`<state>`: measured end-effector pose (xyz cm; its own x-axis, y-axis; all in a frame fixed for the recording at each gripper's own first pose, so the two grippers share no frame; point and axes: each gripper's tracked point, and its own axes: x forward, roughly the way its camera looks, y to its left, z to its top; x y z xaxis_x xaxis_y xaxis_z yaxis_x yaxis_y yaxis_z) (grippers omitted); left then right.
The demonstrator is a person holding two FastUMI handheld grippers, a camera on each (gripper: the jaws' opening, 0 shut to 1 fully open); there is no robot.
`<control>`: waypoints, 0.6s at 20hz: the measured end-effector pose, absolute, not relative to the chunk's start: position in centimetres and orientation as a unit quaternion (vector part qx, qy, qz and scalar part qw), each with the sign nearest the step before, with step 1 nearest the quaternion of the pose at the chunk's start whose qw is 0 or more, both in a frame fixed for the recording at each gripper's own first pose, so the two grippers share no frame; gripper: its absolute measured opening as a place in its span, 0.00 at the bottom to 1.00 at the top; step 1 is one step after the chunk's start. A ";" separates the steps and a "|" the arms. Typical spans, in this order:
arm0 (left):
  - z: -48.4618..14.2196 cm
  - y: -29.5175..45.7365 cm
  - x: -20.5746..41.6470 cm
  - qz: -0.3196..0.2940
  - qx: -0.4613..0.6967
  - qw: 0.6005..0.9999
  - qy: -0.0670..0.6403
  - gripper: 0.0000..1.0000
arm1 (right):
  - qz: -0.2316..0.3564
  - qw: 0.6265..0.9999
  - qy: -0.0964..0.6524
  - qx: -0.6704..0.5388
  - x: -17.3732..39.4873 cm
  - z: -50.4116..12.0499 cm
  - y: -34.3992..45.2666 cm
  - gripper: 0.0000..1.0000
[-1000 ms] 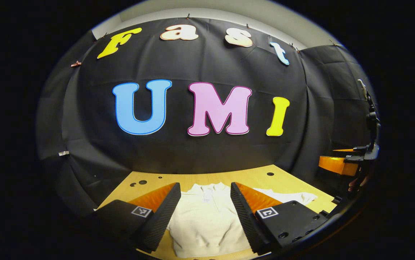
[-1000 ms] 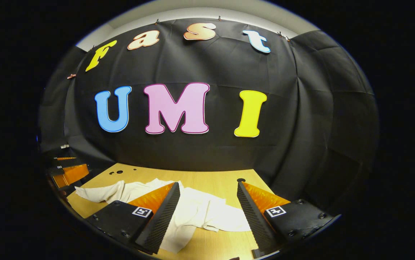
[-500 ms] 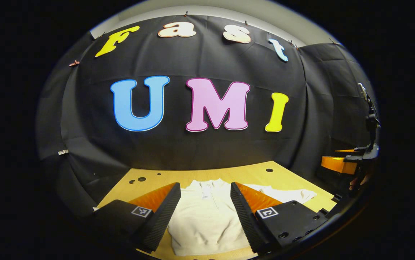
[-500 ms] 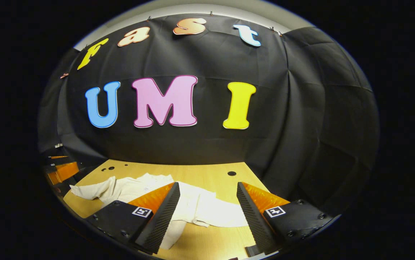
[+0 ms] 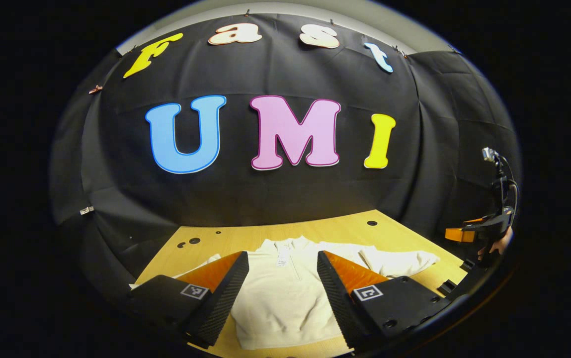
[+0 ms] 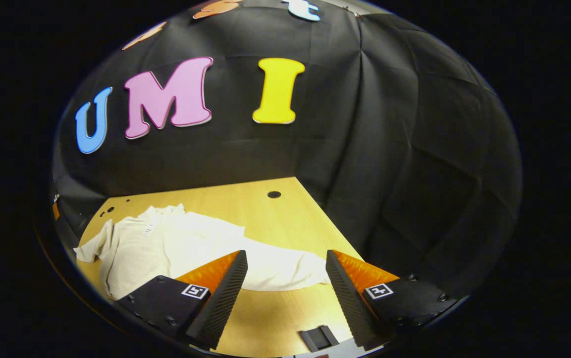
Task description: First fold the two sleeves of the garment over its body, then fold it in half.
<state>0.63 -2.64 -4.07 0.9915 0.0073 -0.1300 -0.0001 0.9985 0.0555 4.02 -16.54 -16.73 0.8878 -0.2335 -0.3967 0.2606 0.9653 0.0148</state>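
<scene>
- Cream knit garment (image 5: 283, 298) lies flat on the wooden counter (image 5: 345, 231) in the left gripper view, straight ahead of and below the left tongs (image 5: 283, 293), its body showing in the gap between the two fingers, collar toward the far wall and hem at the near edge.
- From these tongs the garment's long axis runs away, hem to collar; the sleeves cross it. One sleeve (image 5: 399, 261) stretches out beyond the right-hand finger, and a bit of the other shows past the left-hand finger.
- Left tongs stand wide open and hold nothing, poised above the cloth and apart from it.
- Far off at the right rim of this view the other tongs (image 5: 469, 232) appear, with a hand (image 5: 496, 246) behind them; how far they gape cannot be told from here.
- In the right gripper view the right tongs (image 6: 285, 293) are also spread wide and empty. The outstretched sleeve (image 6: 285, 271) lies crosswise just ahead, its cuff end between the fingertips; the garment's body lies away to the left.
- My judgement: neither sleeve is folded, and the right tongs are the nearer to this sleeve, so it falls to them to drop onto the cuff and carry it leftward over the body.
</scene>
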 end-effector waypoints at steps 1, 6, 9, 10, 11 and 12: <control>-4.3 -2.7 0.7 0.004 0.030 0.997 0.069 0.90 | -0.133 0.967 0.213 0.042 4.7 -18.3 -17.5 0.97; -5.4 -3.7 1.2 0.013 0.036 0.995 0.089 0.90 | -0.154 0.946 0.275 0.080 7.3 -24.9 -21.1 0.98; -6.1 -4.2 1.5 0.026 0.040 0.994 0.103 0.90 | -0.151 0.934 0.311 0.086 8.2 -28.5 -21.8 0.98; -6.5 -4.3 1.6 0.030 0.040 0.993 0.108 0.89 | -0.149 0.931 0.322 0.088 8.5 -29.5 -21.9 0.98; -6.7 -4.5 1.7 0.034 0.041 0.992 0.113 0.88 | -0.148 0.927 0.332 0.089 8.8 -30.5 -22.2 0.98; -7.0 -4.7 1.8 0.037 0.042 0.992 0.116 0.87 | -0.148 0.924 0.340 0.093 9.1 -31.3 -22.5 0.94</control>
<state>1.83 -4.75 -7.00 0.9703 0.0837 -0.2271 -0.0642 0.9937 0.0920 9.08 -22.51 -31.32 0.7256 -0.2096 -0.6554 0.3358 0.9392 0.0714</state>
